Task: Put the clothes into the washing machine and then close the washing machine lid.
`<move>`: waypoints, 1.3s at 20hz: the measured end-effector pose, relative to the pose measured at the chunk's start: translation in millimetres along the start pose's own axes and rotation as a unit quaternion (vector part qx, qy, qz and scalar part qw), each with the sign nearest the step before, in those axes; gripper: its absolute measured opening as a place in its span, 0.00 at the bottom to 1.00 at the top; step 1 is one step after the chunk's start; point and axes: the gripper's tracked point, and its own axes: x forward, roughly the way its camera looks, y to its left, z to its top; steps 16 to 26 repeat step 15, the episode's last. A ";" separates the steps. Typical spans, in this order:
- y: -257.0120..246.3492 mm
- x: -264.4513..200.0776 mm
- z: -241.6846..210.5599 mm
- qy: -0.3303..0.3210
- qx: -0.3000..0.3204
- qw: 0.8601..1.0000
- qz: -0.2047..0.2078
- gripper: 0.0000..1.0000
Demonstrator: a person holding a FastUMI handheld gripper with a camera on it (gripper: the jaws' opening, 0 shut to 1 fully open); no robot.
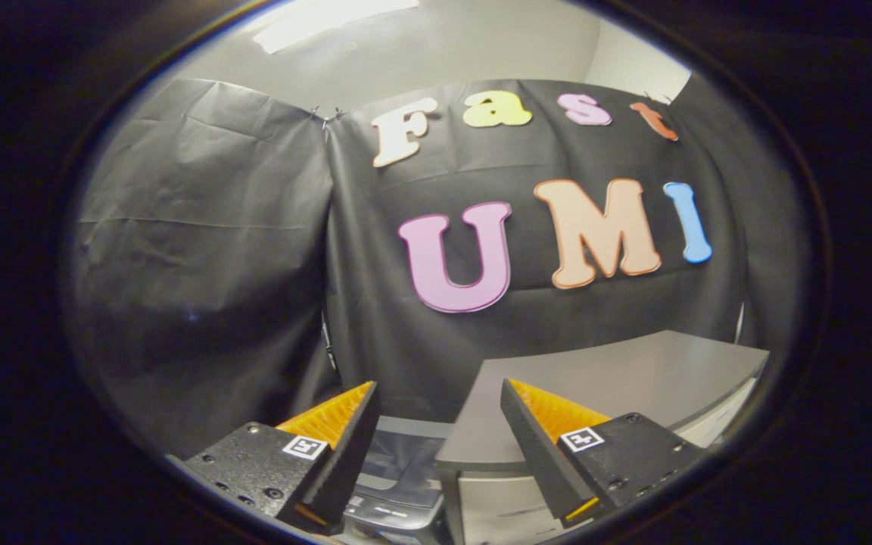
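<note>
My gripper (pixel 440 390) is open, its two fingers spread wide with nothing between them, raised and facing the black cloth wall. Low down between the fingers I see part of the washing machine (pixel 398 484), a grey top with a glossy panel, just below and ahead of the fingertips. No clothes appear here, and I cannot tell how the lid stands.
A grey table (pixel 633 378) with a rounded front edge stands to the right of the machine, just beyond the right finger. The black cloth wall (pixel 201 250) closes off the space ahead and to the left. A white wall and ceiling rise above the cloth.
</note>
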 end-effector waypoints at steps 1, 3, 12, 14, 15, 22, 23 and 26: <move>-12.1 -10.1 -1.9 -0.002 -0.003 1.000 -0.011 0.96; -31.3 -29.4 -9.7 -0.011 0.006 1.000 -0.020 0.96; -70.5 -110.1 -60.3 -0.054 -0.047 0.996 -0.046 0.96; -72.6 -124.5 -69.6 -0.068 -0.048 0.995 -0.046 0.96; -75.6 -129.1 -73.9 -0.073 -0.051 0.995 -0.047 0.95; -75.6 -129.1 -73.9 -0.073 -0.051 0.995 -0.047 0.95; -75.6 -129.1 -73.9 -0.073 -0.051 0.995 -0.047 0.95; -75.6 -129.1 -73.9 -0.073 -0.051 0.995 -0.047 0.95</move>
